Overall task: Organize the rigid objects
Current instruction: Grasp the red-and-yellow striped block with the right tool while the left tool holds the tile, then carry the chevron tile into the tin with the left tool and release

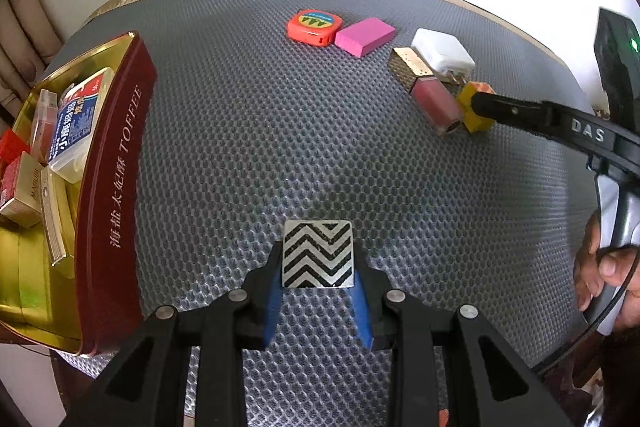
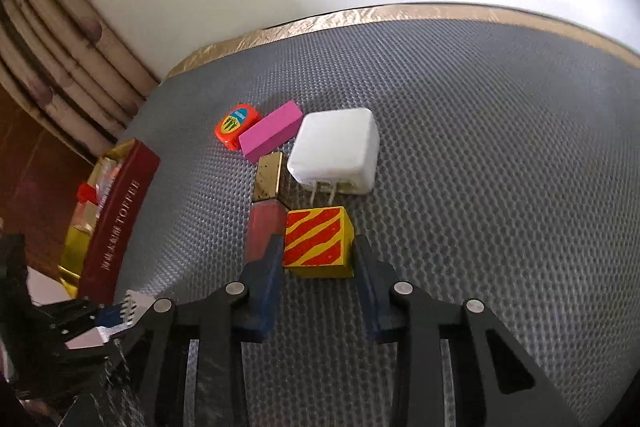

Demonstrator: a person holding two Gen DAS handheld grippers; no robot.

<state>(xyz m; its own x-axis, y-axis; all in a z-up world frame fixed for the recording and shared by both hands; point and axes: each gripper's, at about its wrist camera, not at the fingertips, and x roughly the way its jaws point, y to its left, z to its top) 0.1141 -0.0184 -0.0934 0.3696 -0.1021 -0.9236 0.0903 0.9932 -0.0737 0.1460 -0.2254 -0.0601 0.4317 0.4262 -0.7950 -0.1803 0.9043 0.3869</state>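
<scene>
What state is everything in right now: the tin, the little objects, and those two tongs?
Toffee tin: open, partly filled.
Left tongs: shut on the zigzag tile.
Right tongs: straddling the striped yellow block, contact unclear.
Lip gloss: lying flat, capped.
White charger: lying flat, prongs out.
Pink eraser: lying flat.
Orange tape measure: lying flat.

Black linkage grippers [image 1: 318,269] with blue-padded jaws, silver rivets, white "DAS" lettering, black cable.
</scene>
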